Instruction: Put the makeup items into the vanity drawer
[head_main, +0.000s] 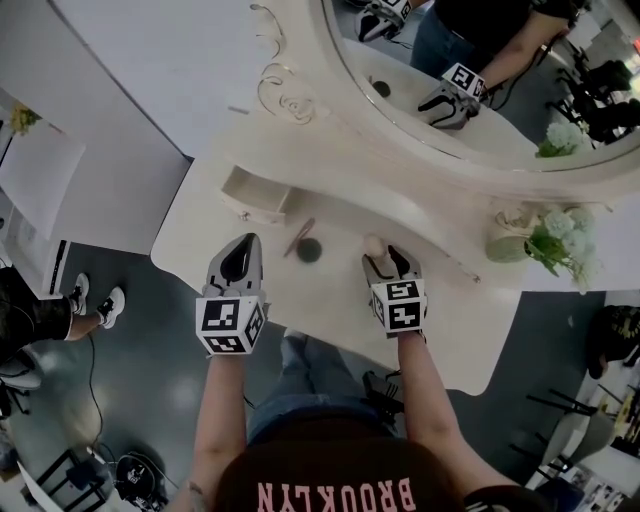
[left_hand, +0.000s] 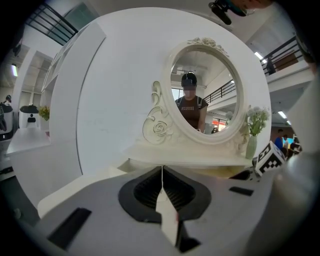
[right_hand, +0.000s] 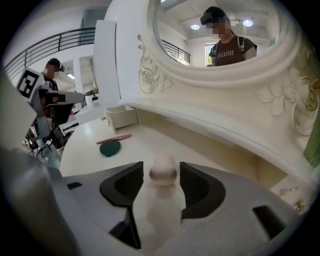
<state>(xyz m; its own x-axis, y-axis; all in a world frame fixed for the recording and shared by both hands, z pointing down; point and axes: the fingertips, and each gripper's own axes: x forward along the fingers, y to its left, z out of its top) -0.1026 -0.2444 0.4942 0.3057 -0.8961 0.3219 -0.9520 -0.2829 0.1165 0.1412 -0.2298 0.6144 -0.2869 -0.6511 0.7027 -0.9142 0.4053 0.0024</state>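
The vanity table (head_main: 460, 330) carries everything. We take the small drawer (head_main: 255, 195) on its top as our marker, since the task ends there. It sits with its top open and looks ready to receive items. Behind the drawer and to its right stands the oval mirror (head_main: 400, 100), and a vase of flowers (head_main: 510, 240) stands far right of the drawer, well clear of the work. Our left gripper (head_main: 245, 245) hangs just in front of the drawer with its jaws pressed together and nothing between them. We judge it is idle, parked where it will not block the drawer's mouth. Our right gripper (head_main: 390, 262) is farther right of the drawer and nearer to us, angled down with its jaws wide apart. The pale bottle (head_main: 375, 246) with a round cap stands upright on the tabletop between the pads. A thin gap shows on each side, so we read it as straddled for a grasp, not yet gripped. The green round pad (head_main: 309, 250) lies between the drawer and the bottle, a little in front of the drawer. The pink stick (head_main: 298, 237) lies just beside the pad on the drawer's side. Both are outside the drawer and waiting their turn.
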